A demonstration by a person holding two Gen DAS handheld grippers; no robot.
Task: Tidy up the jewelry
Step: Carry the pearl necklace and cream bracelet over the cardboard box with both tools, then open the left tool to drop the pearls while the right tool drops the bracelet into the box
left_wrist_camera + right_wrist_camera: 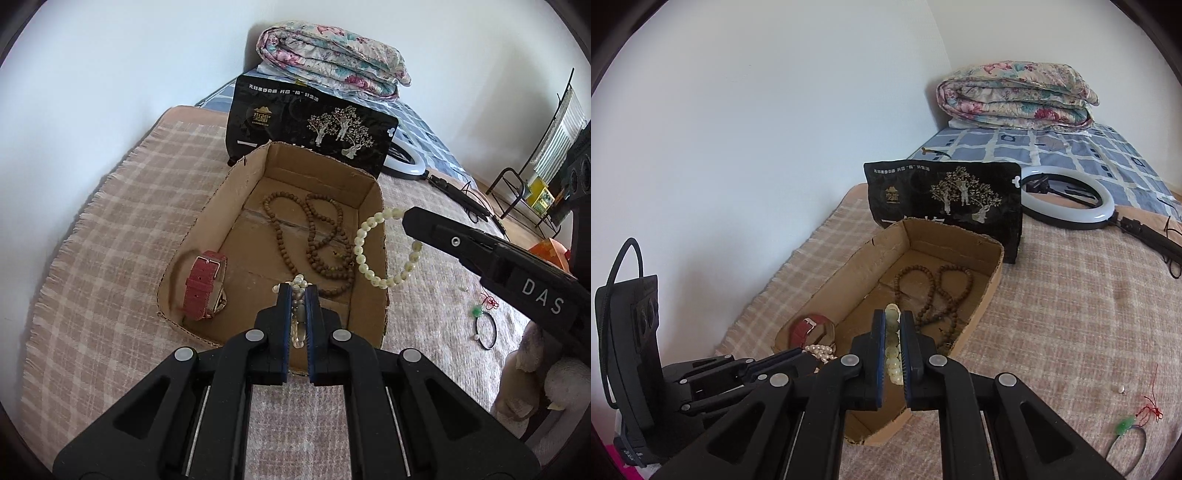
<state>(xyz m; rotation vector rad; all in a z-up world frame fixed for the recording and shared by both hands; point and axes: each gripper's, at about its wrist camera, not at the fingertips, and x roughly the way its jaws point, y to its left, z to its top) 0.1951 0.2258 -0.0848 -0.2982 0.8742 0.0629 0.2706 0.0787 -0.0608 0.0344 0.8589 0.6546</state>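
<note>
An open cardboard box (236,192) (991,277) sits on a checked blanket. Inside lie a brown bead necklace (321,236) (934,291) and a red-strap watch (203,284) (809,328). My left gripper (298,295) is shut on a pearl strand (297,328) above the box's near edge; the strand also shows in the right wrist view (820,350). My right gripper (892,321) is shut on a pale green bead bracelet (892,350), which hangs over the box's right wall in the left wrist view (373,273).
A black cord with a green pendant and red thread (484,321) (1130,432) lies on the blanket right of the box. A black printed bag (314,125) (945,199) stands behind the box. A ring light (1067,199) and folded quilt (1015,96) lie beyond.
</note>
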